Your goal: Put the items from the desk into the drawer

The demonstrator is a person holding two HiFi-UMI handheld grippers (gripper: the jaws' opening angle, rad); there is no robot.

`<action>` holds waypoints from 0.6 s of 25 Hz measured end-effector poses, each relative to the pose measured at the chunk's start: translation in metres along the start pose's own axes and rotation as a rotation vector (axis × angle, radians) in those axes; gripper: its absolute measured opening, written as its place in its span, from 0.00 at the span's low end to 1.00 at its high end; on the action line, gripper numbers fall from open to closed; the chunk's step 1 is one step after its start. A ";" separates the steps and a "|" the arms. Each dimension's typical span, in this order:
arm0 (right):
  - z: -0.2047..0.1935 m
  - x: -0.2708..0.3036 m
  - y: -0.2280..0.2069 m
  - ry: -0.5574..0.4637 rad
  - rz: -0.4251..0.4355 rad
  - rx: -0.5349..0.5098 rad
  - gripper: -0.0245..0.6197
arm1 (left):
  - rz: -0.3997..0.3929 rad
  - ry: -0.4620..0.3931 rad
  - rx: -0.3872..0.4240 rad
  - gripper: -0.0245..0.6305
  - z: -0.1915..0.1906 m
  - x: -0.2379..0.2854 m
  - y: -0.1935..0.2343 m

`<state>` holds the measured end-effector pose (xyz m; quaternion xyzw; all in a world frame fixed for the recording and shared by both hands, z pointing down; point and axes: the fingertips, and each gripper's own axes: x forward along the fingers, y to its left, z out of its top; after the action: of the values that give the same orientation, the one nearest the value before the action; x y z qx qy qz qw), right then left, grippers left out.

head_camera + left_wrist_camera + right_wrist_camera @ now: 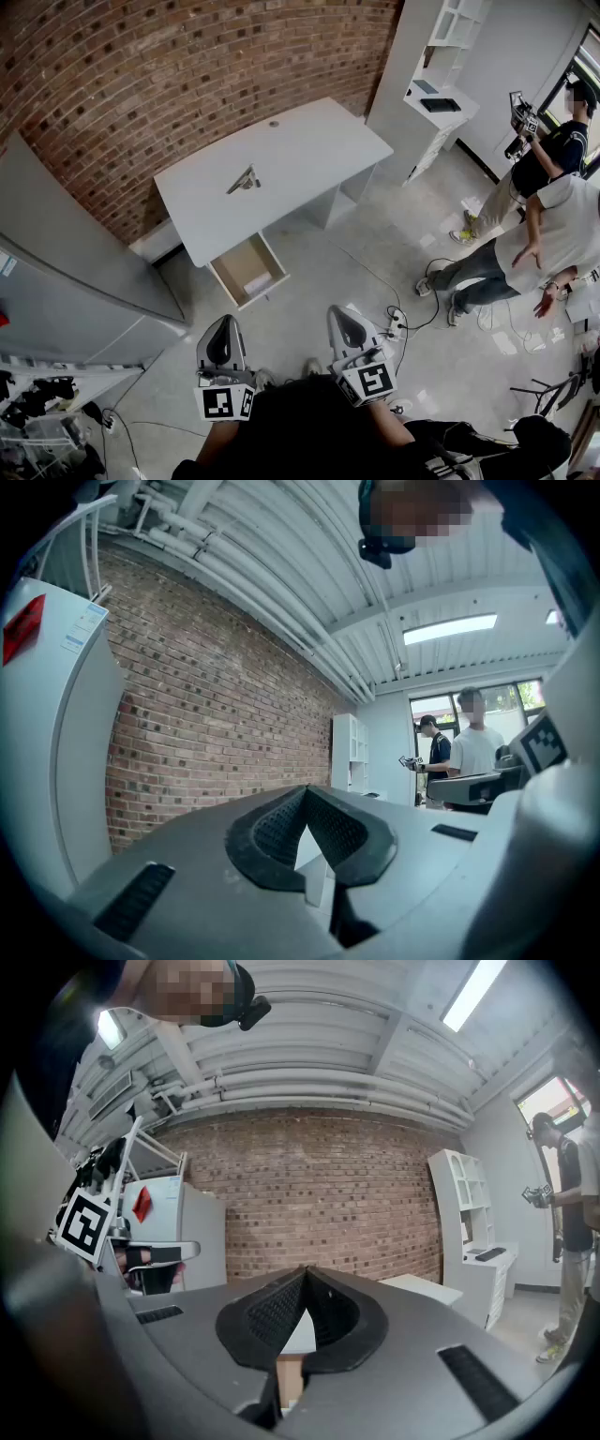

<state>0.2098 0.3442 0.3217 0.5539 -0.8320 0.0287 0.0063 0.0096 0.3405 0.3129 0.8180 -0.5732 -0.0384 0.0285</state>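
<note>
A white desk stands against the brick wall in the head view. A small dark and metallic item lies on it, and a tiny round thing sits near its back edge. Under the desk's front a wooden drawer is pulled open, with something white inside. My left gripper and right gripper are held level, well short of the desk. Both are shut, with nothing between the jaws. In the gripper views the left gripper and right gripper show their pads closed together.
A tall grey cabinet stands at the left. A white shelf unit is at the back right. Two people stand at the right, one holding grippers. Cables and a power strip lie on the floor between me and the desk.
</note>
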 end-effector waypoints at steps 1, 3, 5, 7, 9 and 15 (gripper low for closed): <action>0.000 0.000 0.001 0.000 0.002 0.001 0.04 | 0.000 0.001 -0.001 0.04 0.000 0.000 0.000; 0.000 0.001 0.002 0.001 0.006 0.005 0.04 | -0.001 0.002 -0.004 0.04 0.000 0.000 0.001; 0.002 0.001 0.003 0.000 0.008 0.008 0.04 | -0.003 0.004 -0.006 0.04 0.000 0.000 0.000; 0.005 0.001 0.004 -0.006 0.010 0.021 0.04 | -0.004 0.003 -0.006 0.04 0.000 -0.001 0.000; 0.008 0.000 0.004 -0.020 0.010 0.033 0.04 | -0.006 -0.010 -0.012 0.04 0.001 -0.002 0.000; 0.012 0.005 -0.004 -0.037 0.001 0.054 0.32 | -0.022 -0.018 -0.020 0.38 -0.002 0.000 0.000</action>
<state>0.2116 0.3375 0.3103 0.5538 -0.8313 0.0407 -0.0241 0.0102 0.3405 0.3151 0.8237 -0.5639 -0.0517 0.0310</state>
